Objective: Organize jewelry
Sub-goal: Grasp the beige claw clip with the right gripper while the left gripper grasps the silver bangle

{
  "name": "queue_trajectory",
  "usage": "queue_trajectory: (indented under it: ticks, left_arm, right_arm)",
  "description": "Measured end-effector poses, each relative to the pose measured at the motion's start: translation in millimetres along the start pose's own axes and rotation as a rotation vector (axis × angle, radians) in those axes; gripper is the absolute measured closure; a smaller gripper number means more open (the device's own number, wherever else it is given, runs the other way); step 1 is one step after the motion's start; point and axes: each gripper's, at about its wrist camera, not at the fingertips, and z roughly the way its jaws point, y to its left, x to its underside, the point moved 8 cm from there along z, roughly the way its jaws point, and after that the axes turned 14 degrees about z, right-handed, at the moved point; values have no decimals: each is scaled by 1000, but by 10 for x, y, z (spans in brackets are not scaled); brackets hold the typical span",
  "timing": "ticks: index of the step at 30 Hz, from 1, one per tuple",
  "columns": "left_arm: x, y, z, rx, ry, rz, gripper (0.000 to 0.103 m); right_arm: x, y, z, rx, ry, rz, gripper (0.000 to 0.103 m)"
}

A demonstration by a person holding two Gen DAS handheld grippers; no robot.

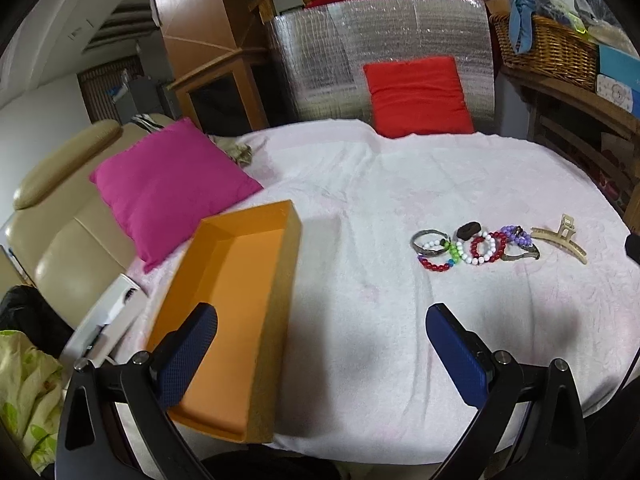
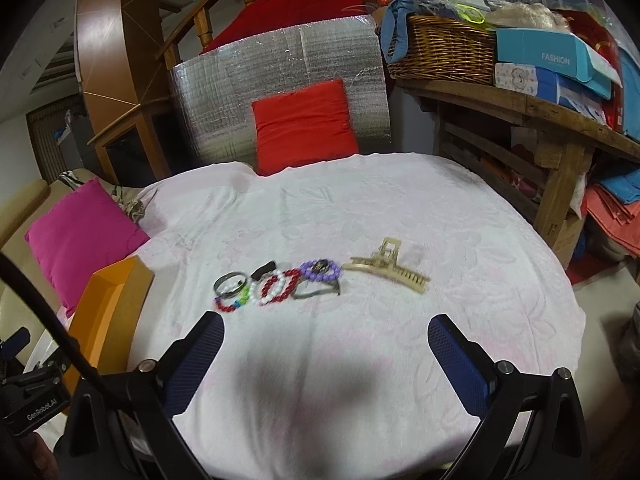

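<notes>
A cluster of bead bracelets [image 1: 480, 246] in red, white, green and purple, with metal bangles and a small dark hair tie [image 1: 469, 230], lies on the white cloth. A beige claw hair clip [image 1: 562, 236] lies just right of it. An open orange box [image 1: 236, 312] sits at the table's left edge, empty. My left gripper [image 1: 322, 320] is open and empty, its left finger over the box. In the right wrist view the cluster [image 2: 276, 284], the clip [image 2: 390, 268] and the box [image 2: 108, 304] show too. My right gripper [image 2: 326, 330] is open and empty, short of the jewelry.
A pink cushion [image 1: 168, 188] lies left on a beige sofa [image 1: 60, 240]. A red cushion [image 1: 418, 94] leans on a silver foil panel [image 1: 380, 48] at the back. A wooden shelf [image 2: 520, 112] with a wicker basket [image 2: 444, 48] and boxes stands right.
</notes>
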Motion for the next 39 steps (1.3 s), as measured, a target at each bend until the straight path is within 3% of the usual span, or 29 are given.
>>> queue_trajectory:
  ticks: [5,10,15,24,27,28,29,32,39]
  left_arm:
    - [-97,-251,519,81,62,-27,0]
    - [-190,-616,995,231,110,-62,0]
    - [-289,-816,1353,306,108,-84,0]
    - [-379,-927,1821,370,165,-103,0]
    - [-432,-962,1933,372,170,-79,2]
    - [-451,-980,1965,374,171,-70,7]
    - [-460,-997,1995,381,174,-63,12]
    - [-463,-1073,2102,422,203,-60,20]
    - [-512,-1136,2278,463,247,-87,20]
  right_arm:
    - [-251,-341,427,-24,40,22,1]
    - [-420,-767,993,-10,140,102,19]
    - [-455,-926,1471,-27,220,136,26]
    - [-469,-807,2078,-53,330,188,28]
    - [-419,-799,2235,-28,360,212,43]
    - [-397,-810,2275,-23,372,218,49]
    - [-379,-815,2316,-12,377,221,49]
    - [-384,-797,2347,-9,366,221,57]
    - [-374,-778,2369,22,339,225,58]
